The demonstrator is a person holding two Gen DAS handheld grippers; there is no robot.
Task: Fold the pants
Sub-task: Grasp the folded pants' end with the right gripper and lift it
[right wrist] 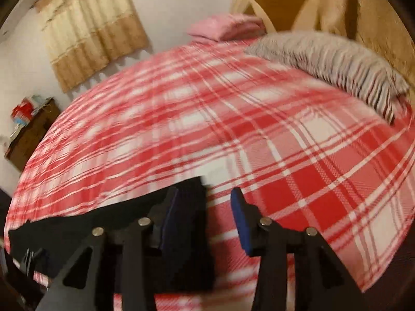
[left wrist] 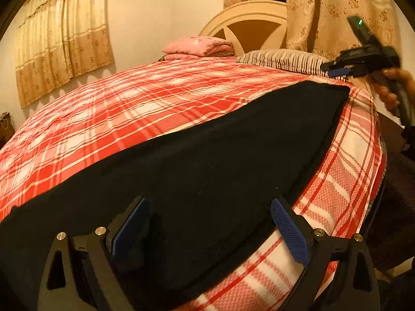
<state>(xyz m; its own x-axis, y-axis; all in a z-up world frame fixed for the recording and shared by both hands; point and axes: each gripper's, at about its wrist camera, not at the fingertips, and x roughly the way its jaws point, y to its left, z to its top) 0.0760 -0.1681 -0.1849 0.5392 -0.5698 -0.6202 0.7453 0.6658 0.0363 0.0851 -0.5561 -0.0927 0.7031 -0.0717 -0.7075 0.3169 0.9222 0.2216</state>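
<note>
The black pants [left wrist: 207, 155] lie flat and stretched out along the near edge of the bed. My left gripper [left wrist: 210, 223] is open, hovering over one end of the pants, nothing between its blue pads. In the right wrist view the other end of the pants [right wrist: 109, 223] lies at lower left. My right gripper [right wrist: 205, 220] is open over that end's corner, its left pad [right wrist: 170, 220] over the cloth and its right pad over the blanket. The right gripper also shows in the left wrist view [left wrist: 337, 71], held by a hand at the far end.
A red and white plaid blanket [left wrist: 129, 108] covers the bed. A grey striped pillow [right wrist: 337, 62] and folded pink cloth [left wrist: 199, 46] lie near the headboard [left wrist: 249, 23]. Curtains [left wrist: 62, 36] hang on the wall. A brown cabinet [right wrist: 31, 134] stands at left.
</note>
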